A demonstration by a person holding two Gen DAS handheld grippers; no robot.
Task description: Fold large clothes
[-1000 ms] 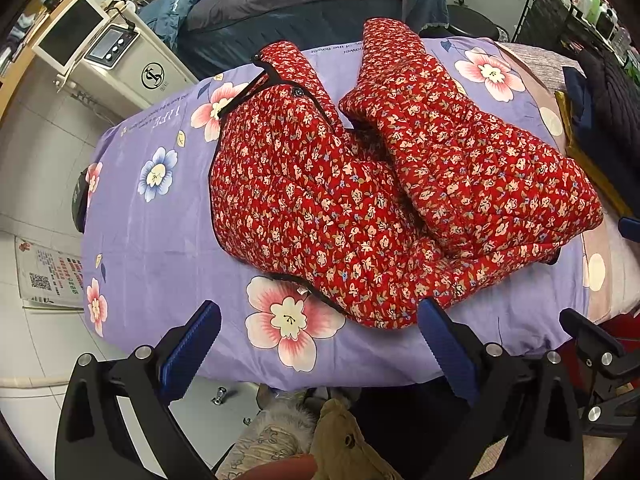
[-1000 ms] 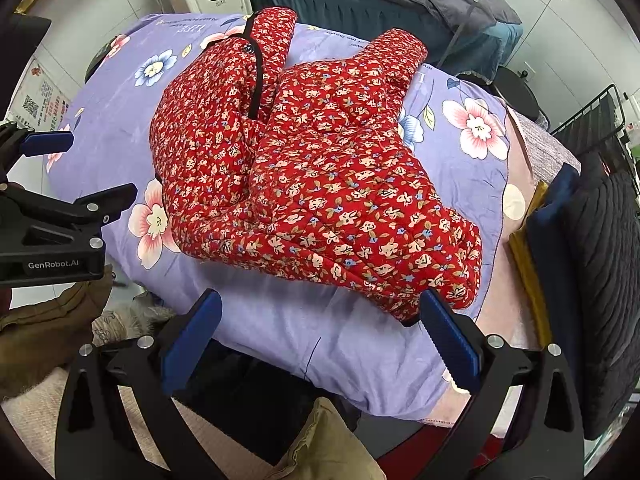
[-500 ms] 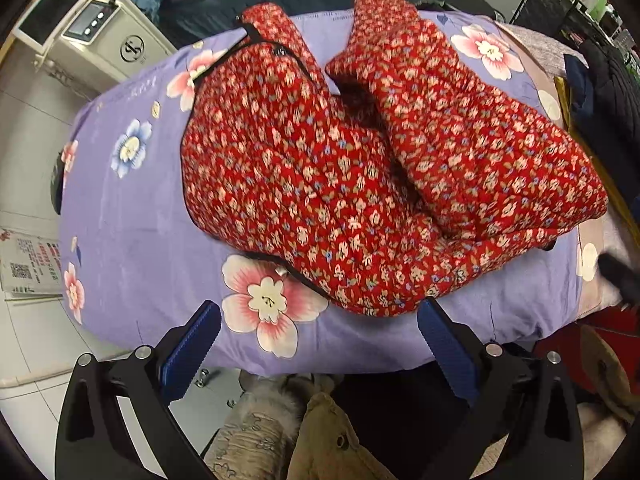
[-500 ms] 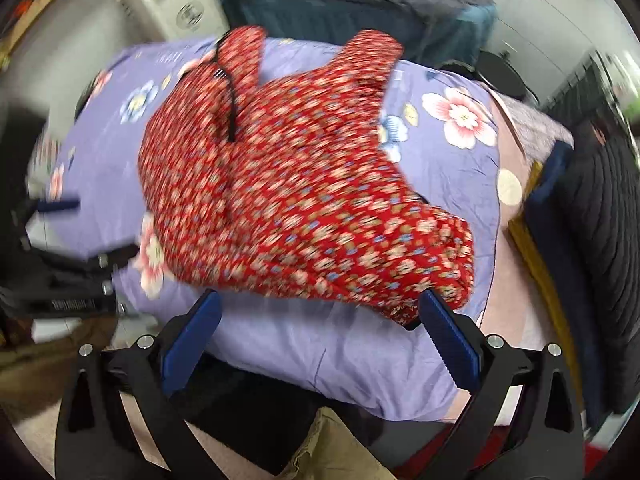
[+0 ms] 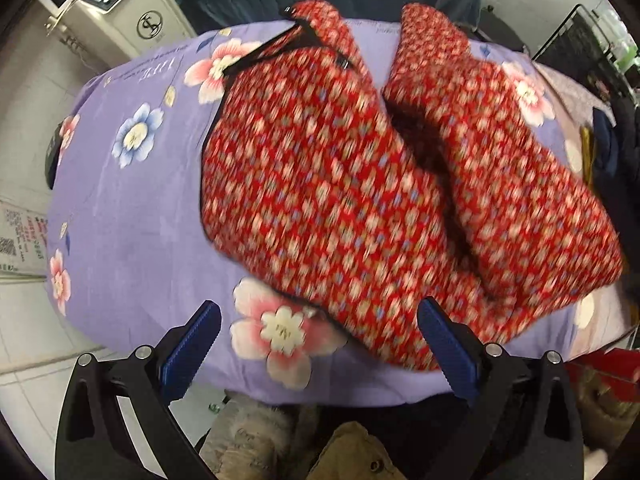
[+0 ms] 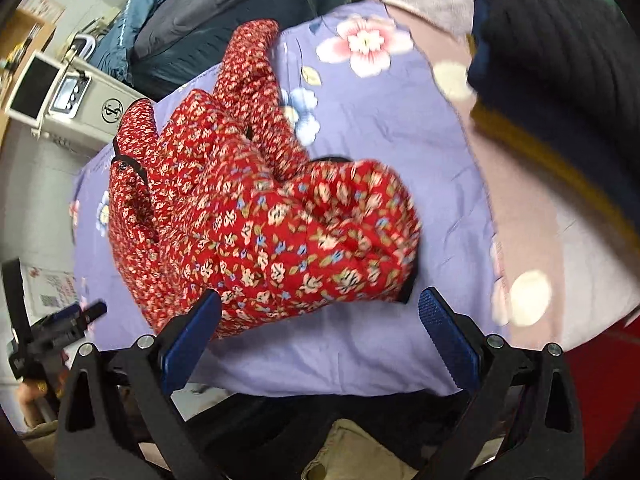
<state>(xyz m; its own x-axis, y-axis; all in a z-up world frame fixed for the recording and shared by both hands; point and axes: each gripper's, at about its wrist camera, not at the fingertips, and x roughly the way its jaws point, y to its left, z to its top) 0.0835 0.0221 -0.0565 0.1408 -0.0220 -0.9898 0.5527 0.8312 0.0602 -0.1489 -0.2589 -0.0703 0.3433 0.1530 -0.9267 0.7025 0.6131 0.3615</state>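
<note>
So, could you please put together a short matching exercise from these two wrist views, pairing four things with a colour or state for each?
Things:
1. quilted jacket
2. bedsheet
3. left tool
4. machine

Descriptions:
A. open, holding nothing
B. lilac with large printed flowers
C. cream-white, with a small display on top
D. red with a small floral print, edged in black

Pairs: 1-D, 2-B, 3-A, 4-C

The right tool is open too, near the jacket's closest edge.
</note>
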